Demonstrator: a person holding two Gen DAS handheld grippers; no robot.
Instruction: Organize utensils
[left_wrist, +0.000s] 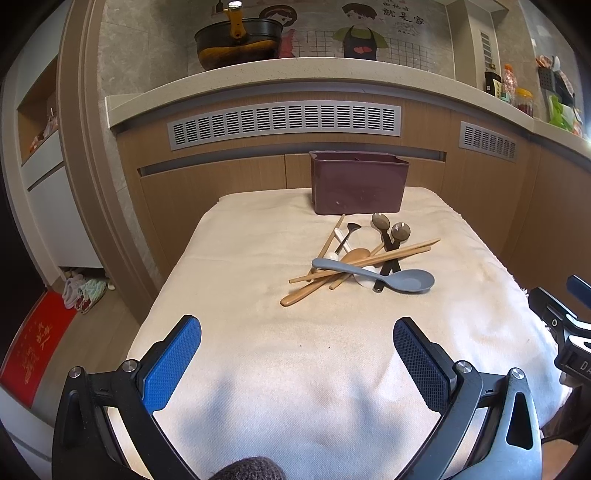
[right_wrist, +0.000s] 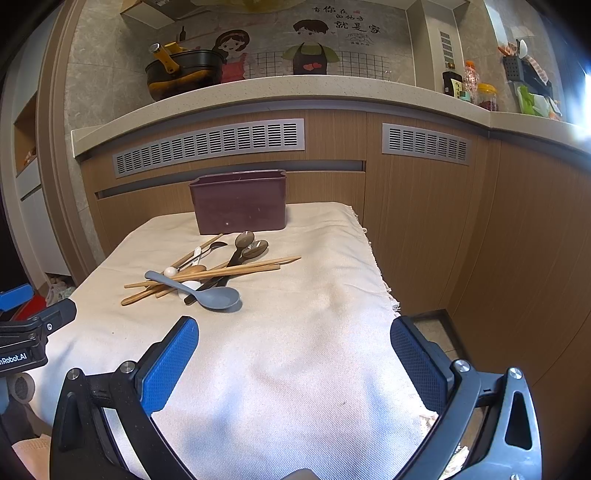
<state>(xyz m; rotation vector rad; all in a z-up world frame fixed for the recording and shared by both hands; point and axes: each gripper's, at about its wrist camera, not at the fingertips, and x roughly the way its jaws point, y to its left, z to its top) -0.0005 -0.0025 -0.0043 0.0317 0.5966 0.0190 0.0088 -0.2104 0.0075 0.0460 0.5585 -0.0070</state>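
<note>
Right wrist view: utensil pile lies far-left of the right gripper, jaws spread, empty. Grey spoon is nearest, long axis left-right. Left gripper also spread, farther back. Box stands behind the pile.

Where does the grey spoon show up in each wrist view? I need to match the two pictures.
Left wrist: the grey spoon lies right of centre at the near edge of the utensil pile, bowl pointing right.
Right wrist: the grey spoon lies left of centre, again nearest the camera, bowl to the right.
Shared landmark: the maroon bin stands behind the pile in both views.
</note>
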